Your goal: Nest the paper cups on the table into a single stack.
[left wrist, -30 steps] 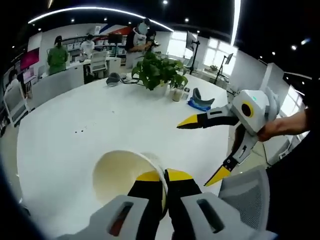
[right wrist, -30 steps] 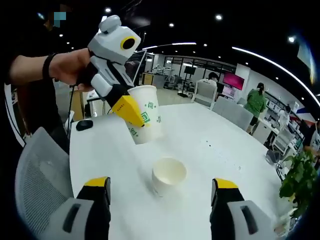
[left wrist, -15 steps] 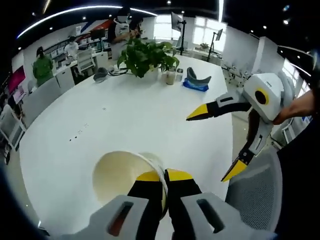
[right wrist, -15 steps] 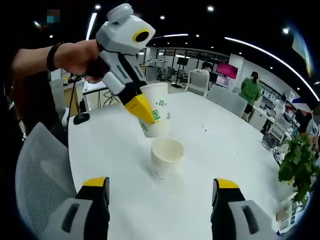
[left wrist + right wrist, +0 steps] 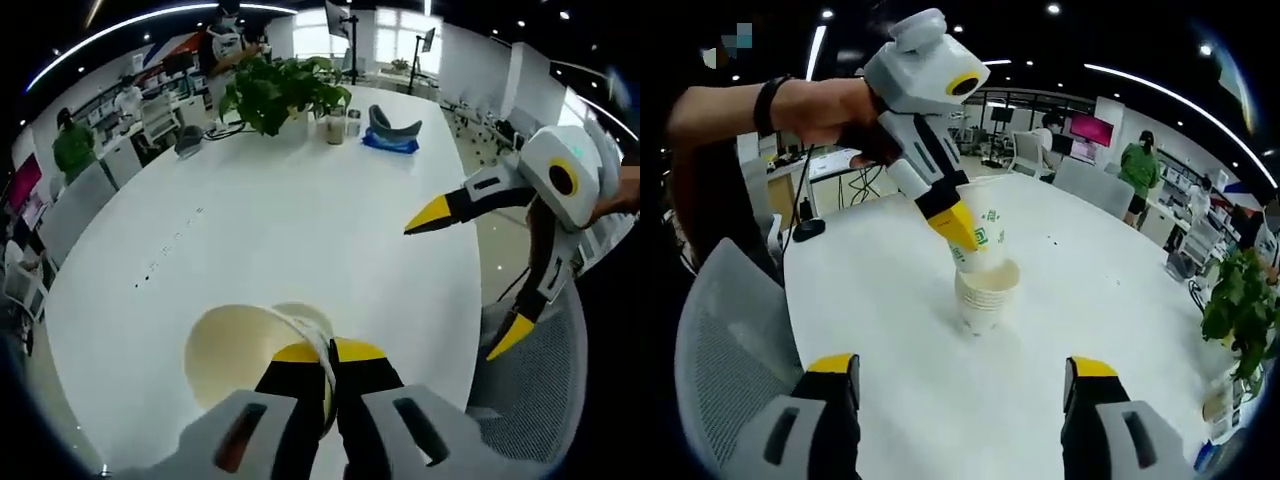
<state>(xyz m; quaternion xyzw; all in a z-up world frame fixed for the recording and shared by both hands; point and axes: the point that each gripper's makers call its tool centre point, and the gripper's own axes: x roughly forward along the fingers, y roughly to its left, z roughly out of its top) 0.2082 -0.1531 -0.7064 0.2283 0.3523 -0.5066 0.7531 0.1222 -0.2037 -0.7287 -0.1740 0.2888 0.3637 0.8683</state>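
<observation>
L tool [image 5: 327,352] gripping cup [image 5: 980,225], entering stack [image 5: 985,300]

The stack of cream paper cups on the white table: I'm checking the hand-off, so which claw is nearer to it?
Left. The left claw holds a paper cup directly above the stack of cream paper cups, its base entering it. The right claw stands open, short of it.

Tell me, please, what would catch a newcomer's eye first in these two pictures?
In the right gripper view, the left gripper, held by a hand, is shut on a paper cup whose base sits in the mouth of the cup stack on the white table. In the left gripper view, that cup's open mouth lies right before the jaws, and the right gripper hangs open at the table's right edge. A potted plant stands at the far end.
</observation>
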